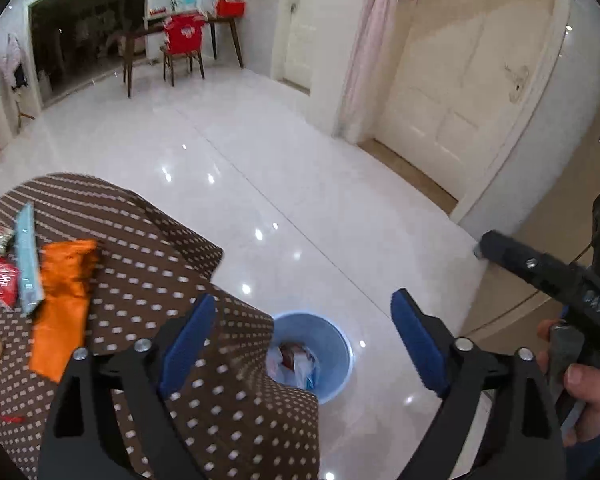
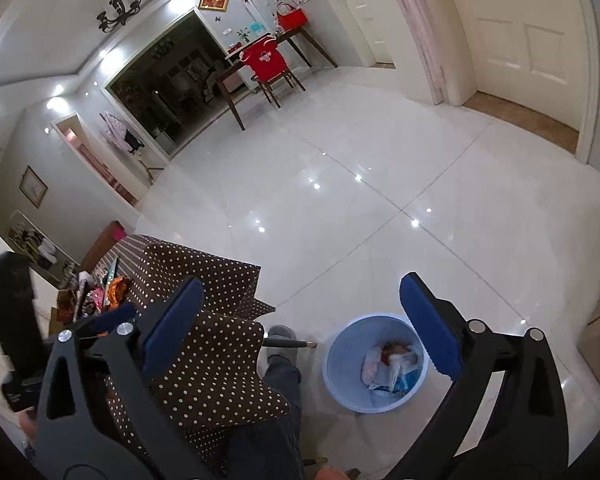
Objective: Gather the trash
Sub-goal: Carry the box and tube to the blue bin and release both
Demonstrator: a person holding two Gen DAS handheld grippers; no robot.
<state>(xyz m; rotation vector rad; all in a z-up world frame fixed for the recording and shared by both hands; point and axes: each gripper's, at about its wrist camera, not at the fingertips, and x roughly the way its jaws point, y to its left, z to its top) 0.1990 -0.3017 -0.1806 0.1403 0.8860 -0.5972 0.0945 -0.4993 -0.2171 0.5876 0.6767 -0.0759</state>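
Hovering: both grippers hang over the floor beside the table, neither carrying anything.

Left wrist view
- Left gripper (image 1: 304, 344): jaws spread wide, nothing between the blue pads (image 1: 188, 344).
- Bin (image 1: 332, 340): pale blue, round, on the white floor just past the table corner, seen between the two fingers; wrappers already lie inside it.
- Trash left: an orange wrapper (image 1: 64, 304), a light blue strip (image 1: 28, 260) and a red packet (image 1: 4, 284) lie on the dotted tablecloth (image 1: 204, 376), to the left of the jaws and well apart from them.
- Long axis: the orange wrapper and the blue strip both run roughly away from the camera, near parallel to the fingers.
- Right gripper (image 1: 540, 268): comes in from the right edge, held by a hand (image 1: 588, 396).

Right wrist view
- Right gripper (image 2: 300, 328): jaws wide apart, empty.
- Bin: just left of the right finger, below the jaws.
- Trash pile (image 2: 108, 292): at the far left on the table, beyond the left finger.
- Person: a trouser leg (image 2: 280, 380) and a grey slipper stand between table and bin.

Judgement
- Nearer hand: the left, since the wrappers lie on its side.
- Coming move: likely a swing left, back over the table.
- Writing: none readable; print on the packets is too blurred.
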